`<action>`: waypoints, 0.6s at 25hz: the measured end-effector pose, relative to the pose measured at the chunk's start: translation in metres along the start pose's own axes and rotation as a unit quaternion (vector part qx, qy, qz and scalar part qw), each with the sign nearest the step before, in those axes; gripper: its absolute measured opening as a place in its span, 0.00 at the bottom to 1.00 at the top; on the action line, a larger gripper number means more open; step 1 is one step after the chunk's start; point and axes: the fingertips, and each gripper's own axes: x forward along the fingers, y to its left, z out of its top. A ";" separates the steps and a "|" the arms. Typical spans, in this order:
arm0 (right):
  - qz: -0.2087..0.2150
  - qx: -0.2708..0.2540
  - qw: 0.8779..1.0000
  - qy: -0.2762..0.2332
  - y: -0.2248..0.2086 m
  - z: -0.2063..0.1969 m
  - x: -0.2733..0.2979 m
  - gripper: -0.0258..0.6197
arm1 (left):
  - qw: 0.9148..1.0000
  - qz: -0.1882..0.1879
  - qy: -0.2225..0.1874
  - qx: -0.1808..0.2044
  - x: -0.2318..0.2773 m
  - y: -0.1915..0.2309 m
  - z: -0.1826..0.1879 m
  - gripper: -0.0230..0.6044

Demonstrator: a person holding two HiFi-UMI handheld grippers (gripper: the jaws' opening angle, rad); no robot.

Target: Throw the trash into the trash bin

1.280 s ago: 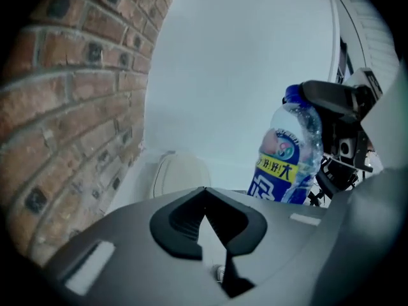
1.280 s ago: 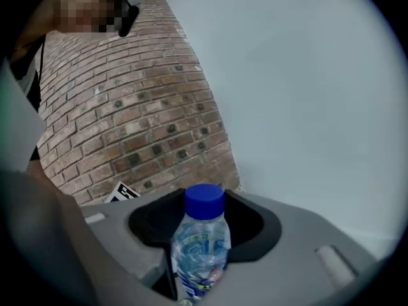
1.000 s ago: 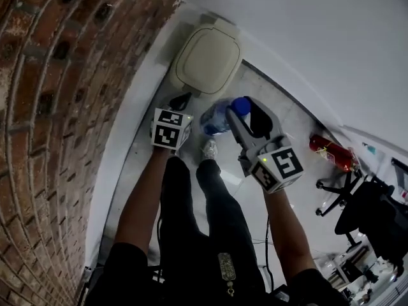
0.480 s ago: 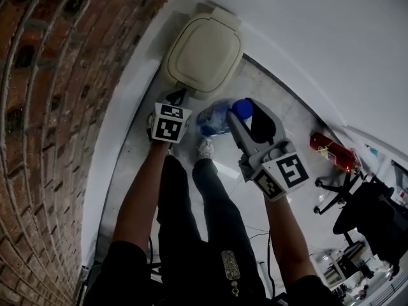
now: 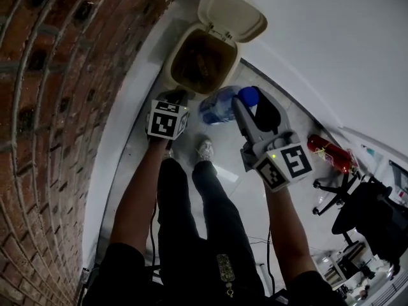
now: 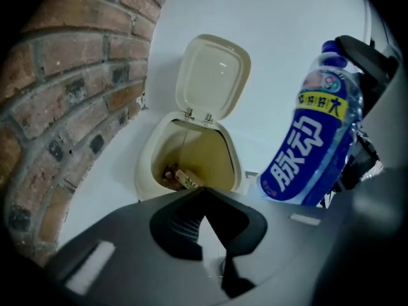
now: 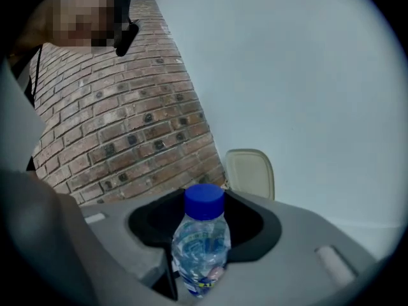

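Head view: fingers of the right gripper (image 5: pixel 246 98) clamp the bottle (image 5: pixel 217 105) near the open trash bin (image 5: pixel 174 56); the left gripper (image 5: pixel 176 97) has its fingers pressed together, empty.

Brick wall (image 5: pixel 51 107) meets white wall (image 5: pixel 331 50), pale floor (image 5: pixel 124 171).

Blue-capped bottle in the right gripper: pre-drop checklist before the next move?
1. Lid of the beige plastic trash bin raised: ok.
2. Right gripper tongs shut on the clear plastic bottle with a blue cap: ok.
3. Bottle over the bin's mouth: not ok, in the head view it looks short of the opening.
4. Room inside: ok, only some trash at the bottom.
5. Left gripper out of the way: ok, tongs shut and empty, off to the side.
6. What holds the lid up: cannot tell.
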 end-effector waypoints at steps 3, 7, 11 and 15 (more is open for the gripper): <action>-0.010 0.001 1.000 -0.022 -0.004 0.018 0.011 0.34 | 1.000 -0.008 -0.016 0.014 -0.016 -0.005 0.016 0.04; -0.022 -0.003 0.998 -0.060 -0.011 0.040 0.036 0.34 | 0.999 -0.016 -0.024 0.028 -0.036 -0.008 0.032 0.04; -0.019 -0.029 0.998 -0.059 -0.015 0.029 0.074 0.34 | 0.999 -0.025 -0.023 0.042 -0.046 -0.008 0.039 0.04; -0.017 -0.050 0.998 -0.019 -0.028 -0.006 0.117 0.34 | 0.999 -0.028 -0.023 0.038 -0.046 0.000 0.051 0.04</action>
